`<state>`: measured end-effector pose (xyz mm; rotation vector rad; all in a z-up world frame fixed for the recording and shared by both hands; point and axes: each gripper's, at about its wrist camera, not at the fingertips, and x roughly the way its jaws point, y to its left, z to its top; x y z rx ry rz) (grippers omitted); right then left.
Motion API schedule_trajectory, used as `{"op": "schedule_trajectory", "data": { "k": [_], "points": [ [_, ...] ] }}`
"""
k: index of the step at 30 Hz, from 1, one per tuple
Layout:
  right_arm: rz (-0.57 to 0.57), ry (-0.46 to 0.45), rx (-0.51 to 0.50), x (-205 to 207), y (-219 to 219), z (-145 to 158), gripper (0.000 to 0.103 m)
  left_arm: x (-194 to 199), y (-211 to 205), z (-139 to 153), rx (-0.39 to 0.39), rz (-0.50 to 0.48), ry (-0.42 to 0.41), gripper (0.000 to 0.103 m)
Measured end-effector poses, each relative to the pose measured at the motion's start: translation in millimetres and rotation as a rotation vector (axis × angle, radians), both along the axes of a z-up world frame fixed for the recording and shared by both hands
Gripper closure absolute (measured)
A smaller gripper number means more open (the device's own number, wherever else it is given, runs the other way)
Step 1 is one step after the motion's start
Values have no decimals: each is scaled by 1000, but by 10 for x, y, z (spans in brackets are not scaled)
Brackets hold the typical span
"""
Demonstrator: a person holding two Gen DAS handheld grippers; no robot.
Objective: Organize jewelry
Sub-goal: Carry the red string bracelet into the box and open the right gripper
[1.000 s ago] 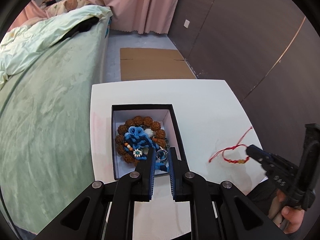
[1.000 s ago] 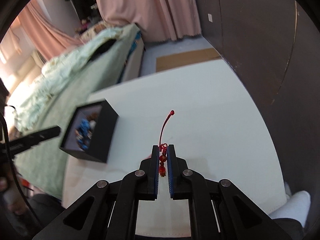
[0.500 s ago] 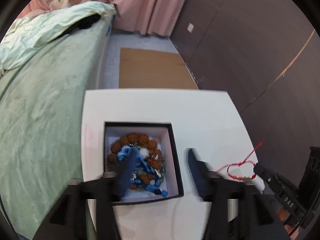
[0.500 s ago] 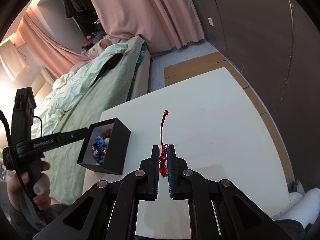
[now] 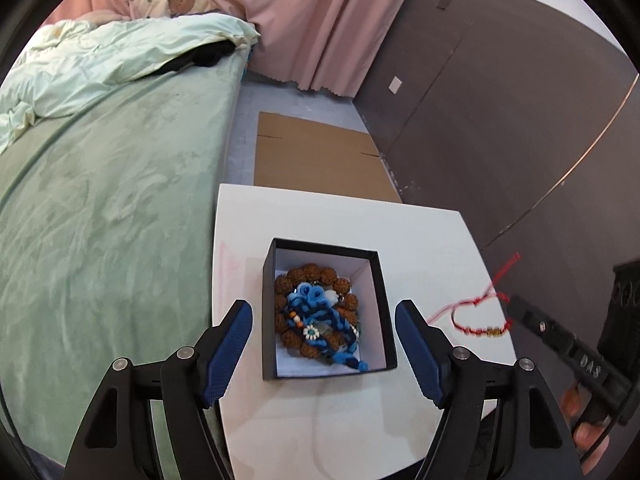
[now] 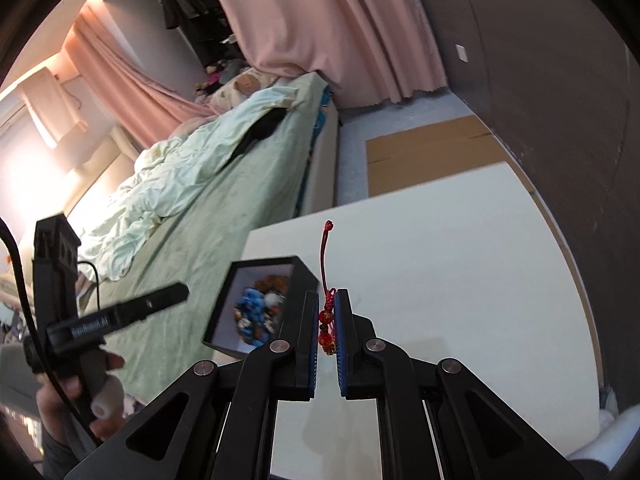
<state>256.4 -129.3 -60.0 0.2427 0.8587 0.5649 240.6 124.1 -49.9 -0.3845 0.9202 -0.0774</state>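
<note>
**Left gripper lets go over the box; red bracelet is up next**

A second ago my left gripper (image 5: 323,322) was pressed together down among the jewelry in the box (image 5: 380,304); now its fingers are spread wide and it hangs above the box with nothing between them. I take that to mean the blue piece (image 5: 316,312) is delivered and this hand is free.

My right gripper (image 6: 327,334) has lifted off the table (image 6: 460,280) in the same second and is pinching the red bracelet (image 6: 325,326) by its beaded section. A second ago the bracelet lay on the white top near the right edge; now it hangs in the air, close beside the box's right wall in the right wrist view.

The bracelet is a thin red cord with a few red beads and one gold-coloured one, and a knotted tail that stands up stiffly above the fingers. In the left wrist view its loop (image 5: 478,320) droops open and reads slightly blurred.

The box sits toward the left edge of the table and already holds a ring of brown beads (image 5: 320,272) under the blue knotted piece. Dropping the bracelet in looks like the next job; the loose tail could catch on the black rim.
</note>
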Motion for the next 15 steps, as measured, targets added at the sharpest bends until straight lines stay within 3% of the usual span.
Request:
{"op": "schedule_trajectory", "data": {
  "k": [7,15],
  "points": [
    [72,-6,-16,121,389,195,94,-228,189,83,-63,23,-56,10],
    [176,7,-4,90,813,265,94,-410,451,156,-103,65,-90,7]
  ]
}}
